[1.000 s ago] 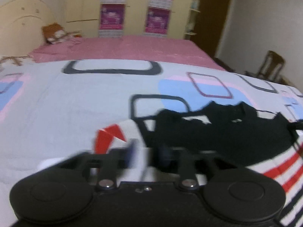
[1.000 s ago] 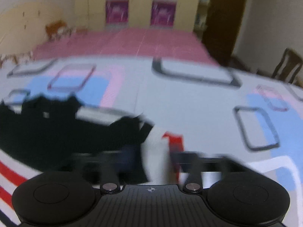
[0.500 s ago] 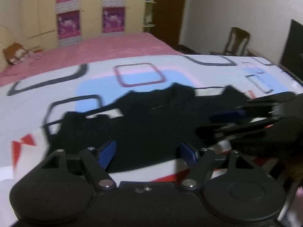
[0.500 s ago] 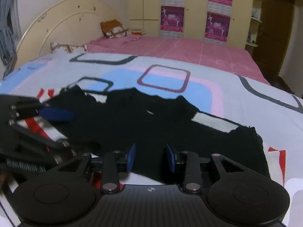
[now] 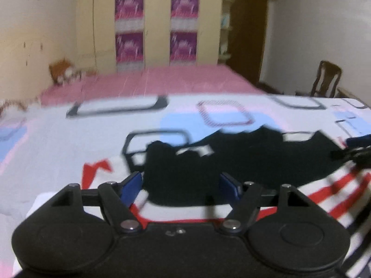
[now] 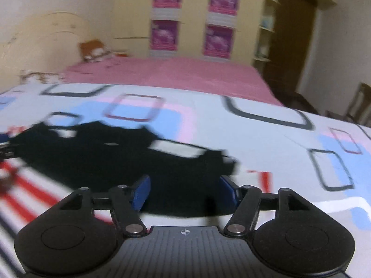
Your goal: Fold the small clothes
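The black shirt (image 5: 231, 159) lies spread ahead of the left gripper (image 5: 182, 183) and right gripper (image 6: 185, 191), both jaws apart and empty; no fold is visible yet.

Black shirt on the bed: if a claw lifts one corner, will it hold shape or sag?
Probably sag: the black shirt lies flat and thin on the bedspread, with wavy edges. Likely light too. Both claws, left and right, are open.

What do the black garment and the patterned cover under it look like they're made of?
Black garment: soft matte fabric, probably knit cotton; it lies limp with wavy edges and no sheen, though blur hides the weave.
Patterned cover: printed woven cloth, likely cotton or polyester; flat, matte, with crisp coloured rectangles.
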The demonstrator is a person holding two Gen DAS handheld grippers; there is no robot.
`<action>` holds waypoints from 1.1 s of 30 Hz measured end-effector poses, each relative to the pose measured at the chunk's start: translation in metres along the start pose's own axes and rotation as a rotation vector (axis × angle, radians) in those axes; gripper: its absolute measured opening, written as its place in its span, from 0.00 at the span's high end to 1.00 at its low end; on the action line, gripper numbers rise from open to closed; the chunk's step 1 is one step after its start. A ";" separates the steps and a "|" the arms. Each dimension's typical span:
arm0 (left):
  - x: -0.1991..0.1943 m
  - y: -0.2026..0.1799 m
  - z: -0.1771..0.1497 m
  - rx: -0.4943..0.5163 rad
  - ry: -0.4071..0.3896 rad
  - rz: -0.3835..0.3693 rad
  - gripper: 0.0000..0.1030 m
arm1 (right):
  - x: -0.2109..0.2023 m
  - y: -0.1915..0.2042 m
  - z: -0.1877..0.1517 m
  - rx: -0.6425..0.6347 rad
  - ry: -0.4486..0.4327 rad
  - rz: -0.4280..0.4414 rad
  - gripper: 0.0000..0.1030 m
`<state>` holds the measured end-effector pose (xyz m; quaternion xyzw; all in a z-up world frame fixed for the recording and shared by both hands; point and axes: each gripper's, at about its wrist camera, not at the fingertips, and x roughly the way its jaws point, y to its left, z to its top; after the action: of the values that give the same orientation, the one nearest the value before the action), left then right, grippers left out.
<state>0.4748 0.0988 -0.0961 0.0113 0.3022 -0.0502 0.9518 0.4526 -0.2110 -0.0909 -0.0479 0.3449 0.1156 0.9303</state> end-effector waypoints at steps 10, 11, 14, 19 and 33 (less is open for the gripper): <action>0.009 -0.046 -0.021 0.083 0.117 -0.132 0.28 | 0.005 0.049 -0.025 -0.074 0.077 0.136 0.46; 0.006 -0.039 -0.022 0.079 0.113 -0.116 0.28 | 0.001 0.043 -0.027 -0.079 0.072 0.110 0.46; -0.004 -0.009 -0.028 0.057 0.107 -0.046 0.28 | -0.008 0.006 -0.034 -0.010 0.079 0.031 0.46; -0.013 0.026 -0.033 0.008 0.120 -0.016 0.27 | -0.018 -0.044 -0.051 0.112 0.133 -0.103 0.46; -0.040 -0.068 -0.053 0.115 0.118 -0.118 0.27 | -0.048 0.071 -0.063 -0.071 0.089 0.082 0.46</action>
<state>0.4049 0.0371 -0.1158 0.0511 0.3544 -0.1226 0.9256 0.3596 -0.1613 -0.1081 -0.0718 0.3832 0.1633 0.9063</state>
